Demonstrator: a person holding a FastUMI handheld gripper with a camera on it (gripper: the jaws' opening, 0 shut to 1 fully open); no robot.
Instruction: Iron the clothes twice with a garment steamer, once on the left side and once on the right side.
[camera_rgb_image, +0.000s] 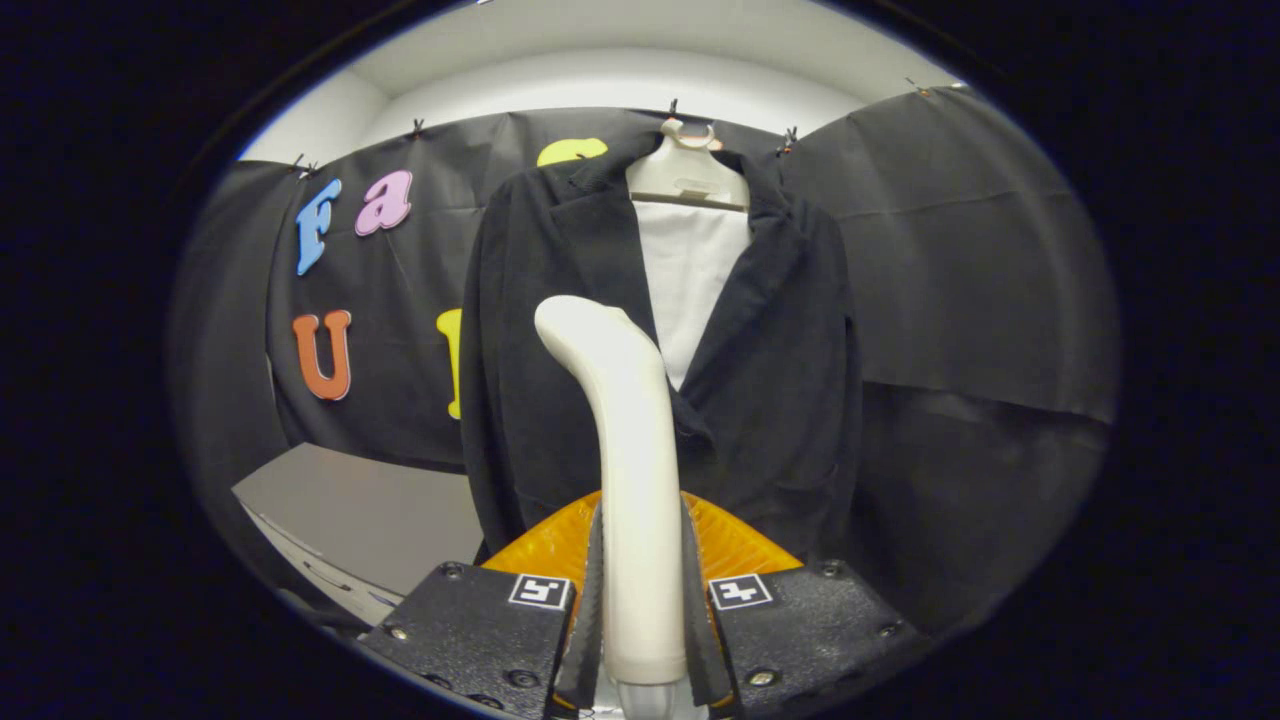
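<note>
The booth's black cloth wall (960, 300) closes off everything ahead of me, pinned up along its top edge under a pale ceiling. Hanging flat against it, straight beyond my fingers, is the dark jacket (780, 400), the biggest thing in front of me. It hangs open at the front, its lapels falling to either side of a white panel (690, 270) that shows in the gap between them. The jacket sits on a pale hanger (688, 175), whose hook catches at the top of the cloth.

Lower down and off to the left of the jacket, a grey desk (370, 510) runs in from the side; one of its corners points toward the jacket's hem, and its near edge drops away beneath my left finger.

My gripper (640, 620) is closed down on the garment steamer (625, 440). Both fingers (590, 610) press against the sides of its cream handle, which stands upright between them. The handle rises ahead of me and bends over at the top toward the left, its rounded head lying across the jacket's left front panel in my view. I cannot tell whether the head touches the fabric or stops short of it. An orange ribbed part (740, 545) fans out behind the handle, just above my fingers.
</note>
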